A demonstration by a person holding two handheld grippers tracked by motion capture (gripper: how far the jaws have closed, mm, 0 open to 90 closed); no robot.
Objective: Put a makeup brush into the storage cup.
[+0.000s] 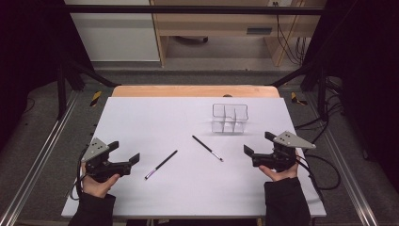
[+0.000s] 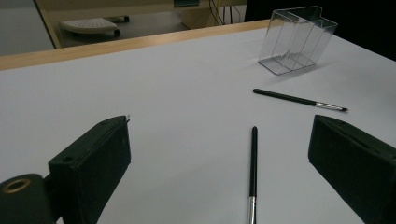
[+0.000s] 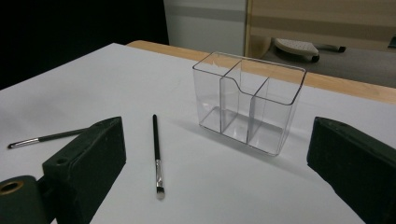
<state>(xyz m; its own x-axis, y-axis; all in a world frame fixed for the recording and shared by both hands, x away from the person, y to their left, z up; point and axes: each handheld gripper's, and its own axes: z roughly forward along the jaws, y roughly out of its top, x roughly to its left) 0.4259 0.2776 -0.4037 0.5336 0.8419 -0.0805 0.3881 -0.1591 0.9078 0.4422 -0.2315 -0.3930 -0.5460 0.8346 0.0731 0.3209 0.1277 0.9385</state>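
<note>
With both my left gripper (image 1: 126, 153) and right gripper (image 1: 256, 144) gaping empty, I'd pinch each thin, light, roll-prone brush (image 1: 161, 165) (image 1: 207, 148) lying before the clear organizer (image 1: 229, 117) mid-handle.

In the left gripper view the near brush (image 2: 253, 177) runs off the bottom edge, its bristles cut away. In the right gripper view the far brush (image 3: 44, 138) passes behind a jaw.
</note>
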